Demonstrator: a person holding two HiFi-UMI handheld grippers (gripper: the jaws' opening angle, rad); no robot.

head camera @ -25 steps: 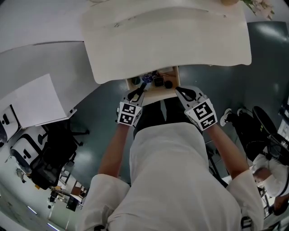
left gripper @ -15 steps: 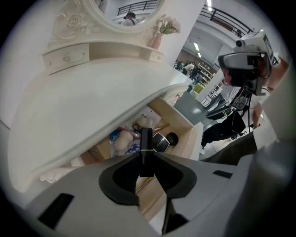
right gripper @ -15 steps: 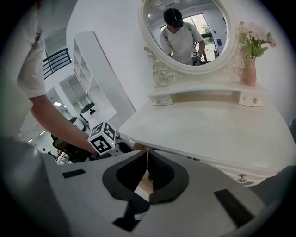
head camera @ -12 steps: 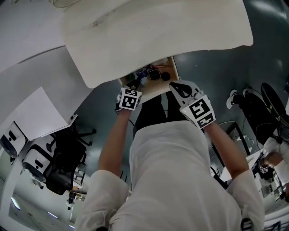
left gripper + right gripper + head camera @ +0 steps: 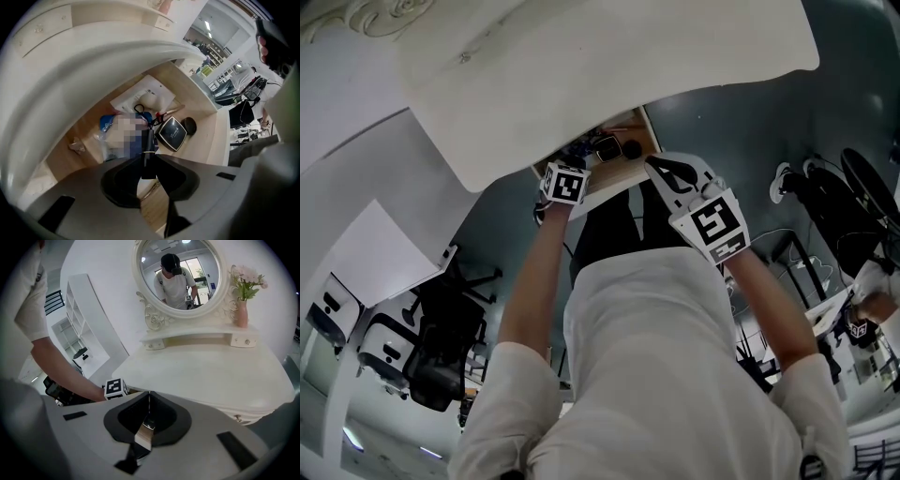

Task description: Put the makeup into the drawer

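Note:
The drawer (image 5: 633,172) stands open under the white dressing table top (image 5: 609,66). Inside lie a black square compact (image 5: 172,133), a round black compact (image 5: 189,125), a white pouch (image 5: 145,96) and a blue packet (image 5: 107,123). My left gripper (image 5: 149,161) points steeply down over the drawer's near left part, shut on a slim black makeup tube (image 5: 149,145) with a gold band. Its marker cube (image 5: 565,184) sits at the drawer's front edge. My right gripper (image 5: 148,401) hangs at the drawer's front right, shut on a silvery makeup stick (image 5: 144,434).
An oval mirror (image 5: 180,273) and a pink vase of flowers (image 5: 242,310) stand at the back of the dressing table. My own body and legs are right below the drawer. Office chairs (image 5: 441,319) and a white desk (image 5: 366,262) are on the left.
My left gripper has sunk with the black tube and tipped steeply down over the drawer. The right gripper has stayed about where it was. The head view has swung left.

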